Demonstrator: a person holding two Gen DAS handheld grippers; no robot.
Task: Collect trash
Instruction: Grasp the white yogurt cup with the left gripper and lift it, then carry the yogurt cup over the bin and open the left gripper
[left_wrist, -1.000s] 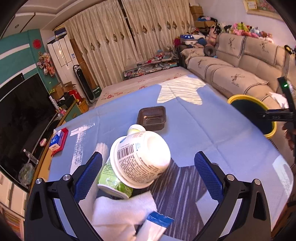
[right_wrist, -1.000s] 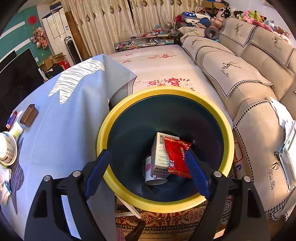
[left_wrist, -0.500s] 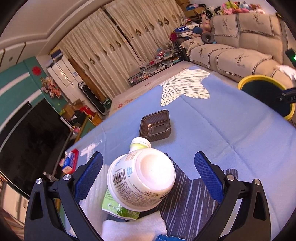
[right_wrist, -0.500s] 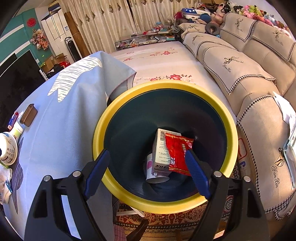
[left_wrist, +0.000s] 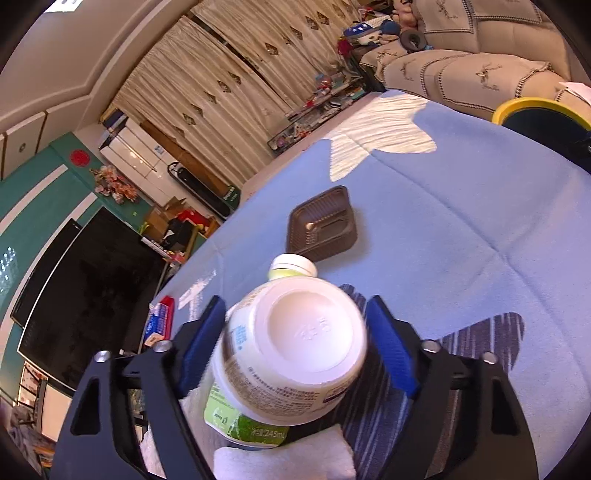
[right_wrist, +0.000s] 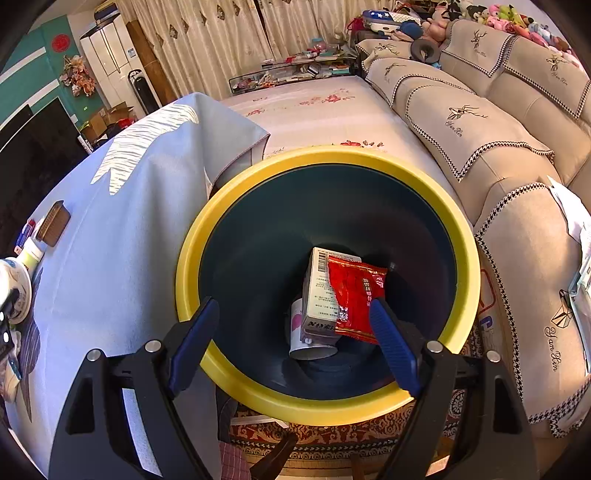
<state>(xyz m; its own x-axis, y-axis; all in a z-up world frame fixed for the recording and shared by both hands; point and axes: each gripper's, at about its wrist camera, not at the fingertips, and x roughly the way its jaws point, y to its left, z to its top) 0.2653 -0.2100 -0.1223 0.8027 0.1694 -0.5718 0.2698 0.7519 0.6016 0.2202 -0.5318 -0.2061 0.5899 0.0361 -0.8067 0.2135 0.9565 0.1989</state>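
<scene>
Left hand-held gripper (left_wrist: 295, 343) pinches 1 white cup (left_wrist: 295, 343), base toward the camera.
The cup sits over 1 green-labelled bottle (left_wrist: 251, 421) on the blue-clothed desk (left_wrist: 480, 229), near 1 brown tray (left_wrist: 322, 230). Right hand-held gripper (right_wrist: 295, 343), spread, hangs over 1 yellow-rimmed bin (right_wrist: 461, 229) holding 1 box (right_wrist: 319, 295), 1 red packet (right_wrist: 356, 291), 1 cup.

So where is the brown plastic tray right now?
Left wrist view: the brown tray lies on the blue tablecloth, just beyond the white bottle.
</scene>
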